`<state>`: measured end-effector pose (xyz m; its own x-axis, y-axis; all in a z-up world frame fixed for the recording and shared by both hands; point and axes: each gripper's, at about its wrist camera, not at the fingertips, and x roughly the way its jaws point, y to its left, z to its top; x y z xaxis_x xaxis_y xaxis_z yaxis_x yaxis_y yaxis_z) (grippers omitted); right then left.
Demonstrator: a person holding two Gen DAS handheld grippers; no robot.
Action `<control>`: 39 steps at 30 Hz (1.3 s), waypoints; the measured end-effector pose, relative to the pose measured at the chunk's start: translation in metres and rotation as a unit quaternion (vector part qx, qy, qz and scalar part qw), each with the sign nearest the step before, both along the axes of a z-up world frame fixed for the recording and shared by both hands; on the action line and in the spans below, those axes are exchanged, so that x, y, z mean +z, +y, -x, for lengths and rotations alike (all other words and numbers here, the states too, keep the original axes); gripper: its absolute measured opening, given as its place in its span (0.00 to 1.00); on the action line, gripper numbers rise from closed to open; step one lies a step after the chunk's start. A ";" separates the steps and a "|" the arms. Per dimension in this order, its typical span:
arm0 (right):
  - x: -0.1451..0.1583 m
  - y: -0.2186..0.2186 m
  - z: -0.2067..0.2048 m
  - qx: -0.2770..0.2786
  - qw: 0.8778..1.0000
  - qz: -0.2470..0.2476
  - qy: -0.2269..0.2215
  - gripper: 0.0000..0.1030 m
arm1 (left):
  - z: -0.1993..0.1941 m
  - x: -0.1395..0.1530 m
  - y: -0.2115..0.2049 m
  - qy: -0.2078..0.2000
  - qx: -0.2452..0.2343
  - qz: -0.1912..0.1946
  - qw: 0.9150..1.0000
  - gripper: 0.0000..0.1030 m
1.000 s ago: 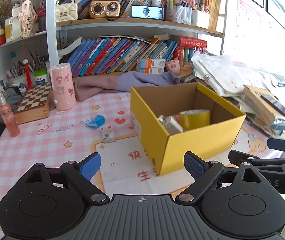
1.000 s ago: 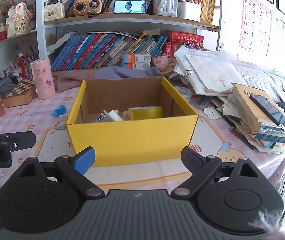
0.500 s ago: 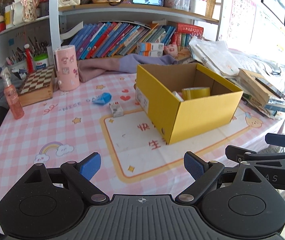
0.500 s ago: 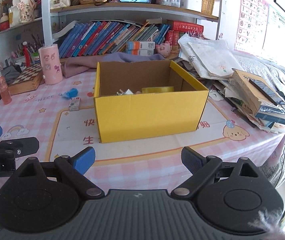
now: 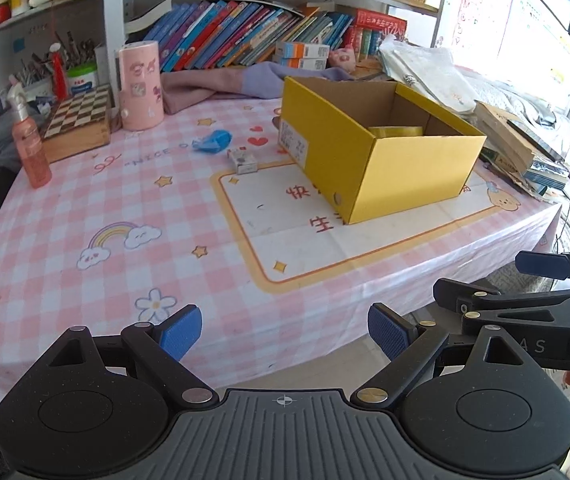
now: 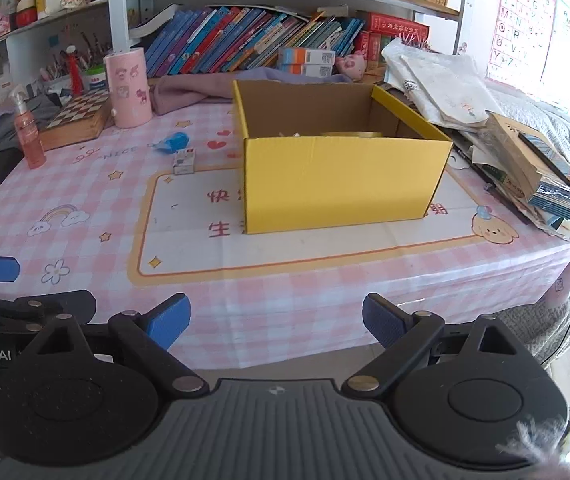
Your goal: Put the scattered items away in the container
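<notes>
A yellow cardboard box [image 5: 401,168] [image 6: 341,184] stands open on the pink checked tablecloth [image 5: 125,216], with a yellow tape roll [image 5: 395,131] and other small items inside. Left of the box lie a small white carton [image 5: 241,161] [image 6: 184,161] and a crumpled blue item [image 5: 213,141] [image 6: 173,142]. My left gripper [image 5: 283,332] is open and empty, hanging at the table's near edge, far from the box. My right gripper [image 6: 275,322] is also open and empty, just off the near edge. Each gripper shows at the side of the other's view.
A pink cylinder [image 5: 141,84], a chessboard box [image 5: 79,122] and a pink spray bottle [image 5: 29,144] stand at the back left. Purple cloth [image 5: 237,80] lies before the bookshelf. Stacked books and papers [image 6: 533,164] crowd the right edge.
Both grippers have pulled back from the box toward the table's near edge and tilted further down; the box looks smaller and farther. Their jaws stay equally wide.
</notes>
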<state>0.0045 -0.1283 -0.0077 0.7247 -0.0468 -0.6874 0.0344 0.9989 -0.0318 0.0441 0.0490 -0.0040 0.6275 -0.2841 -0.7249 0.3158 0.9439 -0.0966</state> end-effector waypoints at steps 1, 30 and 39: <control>-0.001 0.003 0.000 0.003 1.000 0.000 0.003 0.91 | 0.001 -0.001 0.003 0.002 0.004 0.001 1.000 0.90; -0.008 0.083 -0.030 0.109 0.994 -0.018 0.026 0.83 | 0.004 -0.007 0.084 0.024 0.098 -0.014 0.995 0.89; -0.010 0.100 -0.051 0.134 0.990 -0.026 0.020 0.78 | -0.013 -0.005 0.098 0.015 0.116 -0.020 0.993 0.89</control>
